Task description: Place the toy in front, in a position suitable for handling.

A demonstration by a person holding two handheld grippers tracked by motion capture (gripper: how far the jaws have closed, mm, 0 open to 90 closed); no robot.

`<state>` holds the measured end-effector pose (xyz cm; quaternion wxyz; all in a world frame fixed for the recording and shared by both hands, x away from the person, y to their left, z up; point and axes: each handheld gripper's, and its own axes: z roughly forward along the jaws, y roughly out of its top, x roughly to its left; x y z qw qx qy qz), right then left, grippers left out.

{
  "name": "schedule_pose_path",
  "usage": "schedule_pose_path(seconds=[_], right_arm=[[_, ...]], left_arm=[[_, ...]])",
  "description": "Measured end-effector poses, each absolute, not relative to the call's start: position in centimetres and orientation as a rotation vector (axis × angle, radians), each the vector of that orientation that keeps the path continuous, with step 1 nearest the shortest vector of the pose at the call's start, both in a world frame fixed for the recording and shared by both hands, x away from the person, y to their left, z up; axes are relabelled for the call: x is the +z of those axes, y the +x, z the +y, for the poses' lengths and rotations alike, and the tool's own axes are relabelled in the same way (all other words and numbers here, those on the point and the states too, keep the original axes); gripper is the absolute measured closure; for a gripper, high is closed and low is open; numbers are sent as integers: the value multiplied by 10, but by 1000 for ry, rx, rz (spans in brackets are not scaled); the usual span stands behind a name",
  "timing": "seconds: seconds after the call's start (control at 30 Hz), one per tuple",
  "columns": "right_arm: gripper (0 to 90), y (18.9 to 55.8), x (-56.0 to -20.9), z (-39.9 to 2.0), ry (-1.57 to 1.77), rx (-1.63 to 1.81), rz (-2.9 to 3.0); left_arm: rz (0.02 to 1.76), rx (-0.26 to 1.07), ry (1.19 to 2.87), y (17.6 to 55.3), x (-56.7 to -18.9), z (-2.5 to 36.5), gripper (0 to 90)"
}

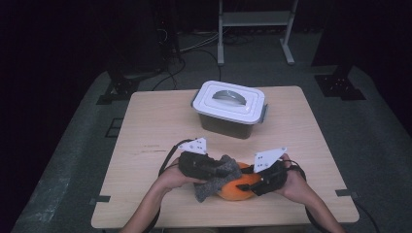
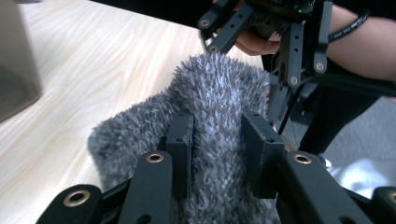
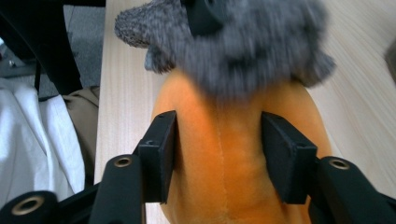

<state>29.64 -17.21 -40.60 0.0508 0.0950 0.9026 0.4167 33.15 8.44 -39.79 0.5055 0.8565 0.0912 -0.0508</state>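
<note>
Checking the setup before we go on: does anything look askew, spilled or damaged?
Nothing stands out. The white-lidded box sits upright and closed on the table. The left gripper pinches the grey fuzzy cloth; the right gripper straddles the orange plush.

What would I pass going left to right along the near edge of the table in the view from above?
The person's left hand → left gripper, shut on the grey fuzzy cloth → orange plush toy → right gripper, its jaws on either side of the toy → right hand.
</note>
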Motion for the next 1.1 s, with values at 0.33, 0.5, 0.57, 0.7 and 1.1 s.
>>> schedule_pose_path(seconds=[0.33, 0.5, 0.57, 0.7, 1.1], right_arm=[[298, 305, -401, -181, 402, 1284, 2714], [328, 302, -405, -174, 382, 1244, 2742], [343, 300, -406, -172, 368, 1248, 2741], [409, 300, -405, -174, 349, 1214, 2748], [422, 322, -412, -207, 525, 1340, 2763]], left_arm=[[251, -153, 2090, 339, -406, 96, 665], [204, -128, 2080, 330, -399, 84, 663], [182, -129, 2076, 327, -396, 78, 663], [186, -108, 2097, 327, -397, 78, 665], [295, -102, 2068, 344, -407, 102, 662]])
